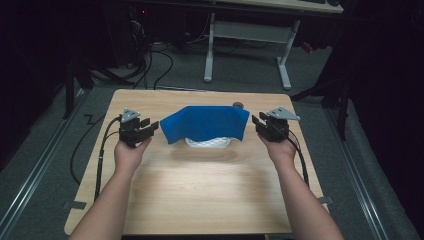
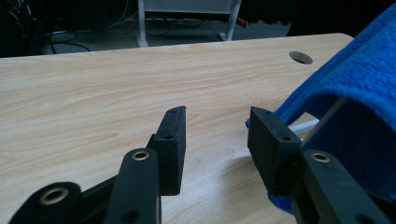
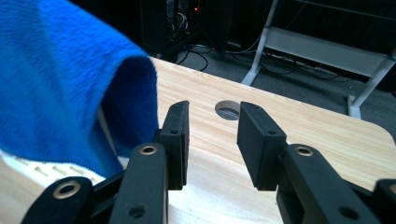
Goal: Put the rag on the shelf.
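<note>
A blue towel (image 1: 206,123) hangs draped over a white rack-like object (image 1: 208,142) at the middle back of the wooden table (image 1: 200,185). My left gripper (image 1: 150,128) is open just left of the towel's left edge, held by a hand. In the left gripper view the towel (image 2: 355,93) hangs beside the right jaw, with a white edge (image 2: 301,127) under it and nothing between the jaws. My right gripper (image 1: 257,123) is open just right of the towel's right edge. In the right gripper view the towel (image 3: 70,84) sits left of the jaws, above the white slatted base (image 3: 42,168).
A round cable hole (image 1: 238,105) lies in the table behind the towel's right end, also visible as the hole (image 3: 229,110) past the right jaws. White desk legs (image 1: 285,65) and cables (image 1: 160,65) stand on the grey floor beyond the table.
</note>
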A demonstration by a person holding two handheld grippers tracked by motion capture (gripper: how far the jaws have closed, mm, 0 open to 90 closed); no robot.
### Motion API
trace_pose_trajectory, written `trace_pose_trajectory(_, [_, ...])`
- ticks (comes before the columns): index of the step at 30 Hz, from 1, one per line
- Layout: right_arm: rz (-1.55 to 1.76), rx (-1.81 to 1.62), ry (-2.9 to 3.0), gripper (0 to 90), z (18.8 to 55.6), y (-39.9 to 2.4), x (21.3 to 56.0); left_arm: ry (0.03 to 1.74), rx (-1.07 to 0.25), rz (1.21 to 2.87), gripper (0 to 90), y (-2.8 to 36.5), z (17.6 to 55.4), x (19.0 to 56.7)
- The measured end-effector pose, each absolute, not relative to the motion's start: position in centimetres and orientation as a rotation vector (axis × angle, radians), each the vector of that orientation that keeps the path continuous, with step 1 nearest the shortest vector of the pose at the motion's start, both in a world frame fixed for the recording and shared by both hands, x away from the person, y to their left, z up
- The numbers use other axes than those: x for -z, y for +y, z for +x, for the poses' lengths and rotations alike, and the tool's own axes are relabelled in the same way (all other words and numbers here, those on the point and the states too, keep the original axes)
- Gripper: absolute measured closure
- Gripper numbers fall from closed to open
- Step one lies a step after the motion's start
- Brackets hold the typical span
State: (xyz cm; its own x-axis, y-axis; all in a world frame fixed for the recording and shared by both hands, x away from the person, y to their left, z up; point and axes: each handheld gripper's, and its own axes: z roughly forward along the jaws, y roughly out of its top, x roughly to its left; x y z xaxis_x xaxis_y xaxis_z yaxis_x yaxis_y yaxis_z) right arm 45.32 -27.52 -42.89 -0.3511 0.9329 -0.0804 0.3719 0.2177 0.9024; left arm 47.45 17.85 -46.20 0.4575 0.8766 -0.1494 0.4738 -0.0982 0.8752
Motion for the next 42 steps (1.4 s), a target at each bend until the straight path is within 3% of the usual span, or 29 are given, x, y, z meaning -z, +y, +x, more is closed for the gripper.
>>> trace_pose_trajectory(10, [1.133,-1.11,1.84,61.6,41.8,-28.0,42.5,1.17,-0.547,1.734,56.3,19.1,44.0,46.1])
trace_pose_trajectory(19, [1.049,-1.101,1.898,57.0,37.7,-27.2,43.1,1.129,-0.486,1.774,52.3,19.3,39.1,47.6])
trace_pose_trajectory(26, [1.094,-1.094,1.955,53.6,33.5,-25.8,45.7,1.1,-0.361,1.835,48.8,17.6,34.6,50.1])
trace_pose_trajectory(31, [1.162,-1.1,2.01,47.9,31.1,-24.8,48.6,1.027,-0.353,2.009,49.6,14.8,31.0,52.9])
trace_pose_trajectory(34, [1.194,-1.063,2.035,49.6,29.6,-24.9,51.0,0.973,-0.386,2.047,47.4,13.8,30.2,52.9])
trace_pose_trajectory(42, [1.222,-1.055,2.027,47.2,30.0,-25.4,51.3,1.016,-0.339,2.019,46.4,14.3,30.9,53.0])
